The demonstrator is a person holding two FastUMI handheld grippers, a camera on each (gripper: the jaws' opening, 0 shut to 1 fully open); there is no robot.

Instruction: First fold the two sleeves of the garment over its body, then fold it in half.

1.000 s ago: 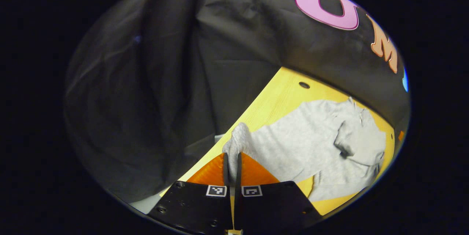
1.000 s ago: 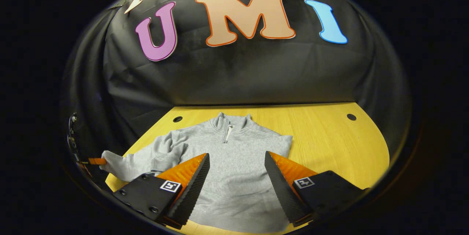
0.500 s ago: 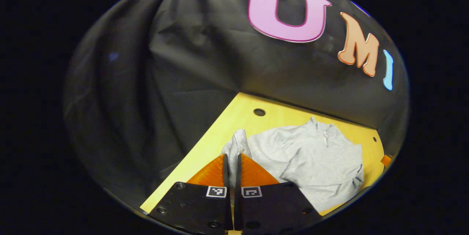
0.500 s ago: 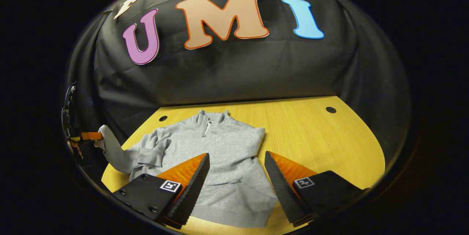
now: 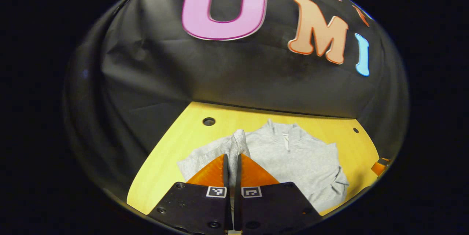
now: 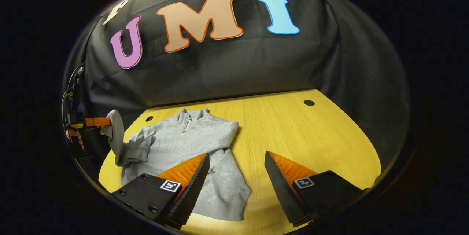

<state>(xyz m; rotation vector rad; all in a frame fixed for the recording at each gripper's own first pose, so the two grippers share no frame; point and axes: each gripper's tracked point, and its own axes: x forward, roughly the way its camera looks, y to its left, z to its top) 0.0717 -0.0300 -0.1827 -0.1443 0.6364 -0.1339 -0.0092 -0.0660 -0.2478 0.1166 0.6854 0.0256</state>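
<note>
A: Where's the left gripper (image 5: 232, 161)?
B: Bottom centre of the left gripper view, its fingers pinched together on the cuff of a sleeve (image 5: 237, 143), which stands up just beyond the tips. The grey garment (image 5: 293, 165) spreads past it on the yellow table (image 5: 172, 154).

A: And the right gripper (image 6: 237, 161)?
B: Spread wide, holding nothing, at the bottom of the right gripper view. The garment lies in the lower left of that frame, partly behind the left finger.

A: Which way does it point?
B: Collar (image 6: 188, 114) toward the far black wall (image 6: 234, 66), hem nearest; its long axis runs near to far. At far left, the lifted sleeve hangs from the left gripper's tips.
</note>
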